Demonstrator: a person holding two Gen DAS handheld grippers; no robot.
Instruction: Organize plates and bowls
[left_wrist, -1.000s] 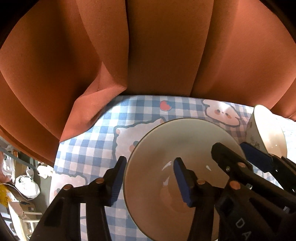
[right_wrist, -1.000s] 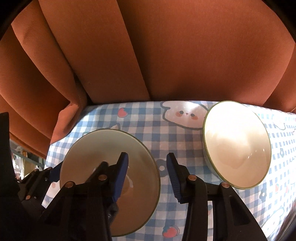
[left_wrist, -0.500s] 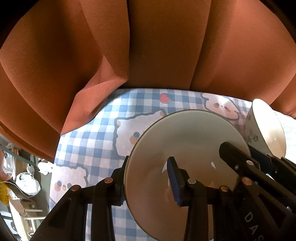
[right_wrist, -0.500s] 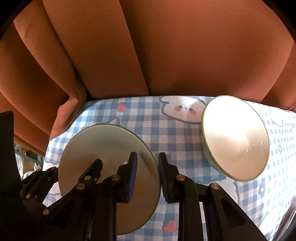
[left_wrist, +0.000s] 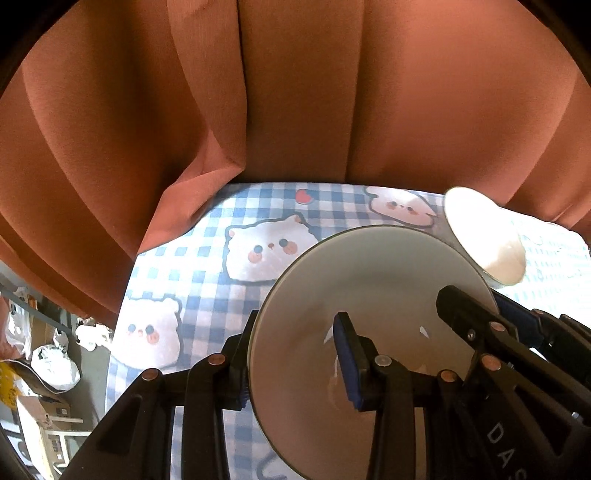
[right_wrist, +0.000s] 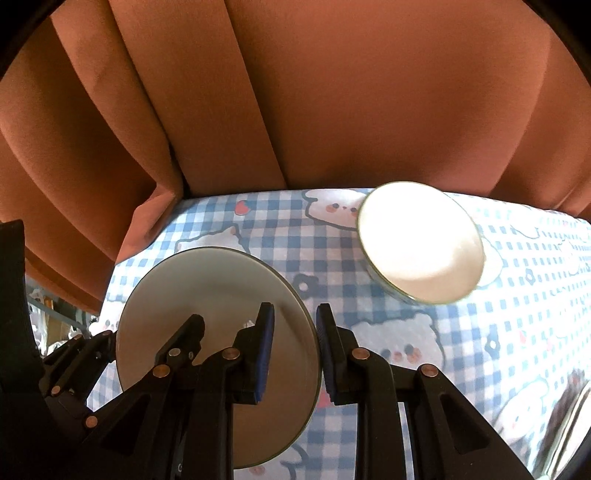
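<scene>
A wide, shallow cream plate (left_wrist: 369, 280) with a thin green rim hangs slightly above the blue checked tablecloth (left_wrist: 207, 266), held from both sides. My left gripper (left_wrist: 295, 365) is shut on its left rim, one pad inside the plate and one outside. My right gripper (right_wrist: 295, 354) is shut on the right rim of the same plate (right_wrist: 207, 291). Each gripper shows in the other's view: the right one (left_wrist: 480, 332) and the left one (right_wrist: 85, 350). A deeper cream bowl (right_wrist: 421, 240) stands on the cloth further back on the right, also in the left wrist view (left_wrist: 484, 236).
Orange-brown curtains (right_wrist: 332, 110) hang right behind the table. The table's left edge (left_wrist: 122, 317) drops to a floor with bags and boxes (left_wrist: 48, 369). A blurred metallic object (right_wrist: 569, 417) lies at the lower right of the right wrist view.
Both grippers' jaws closed onto the plate's rim. The plate then rose off the cloth with them, and more of the tablecloth shows beneath and around it.
</scene>
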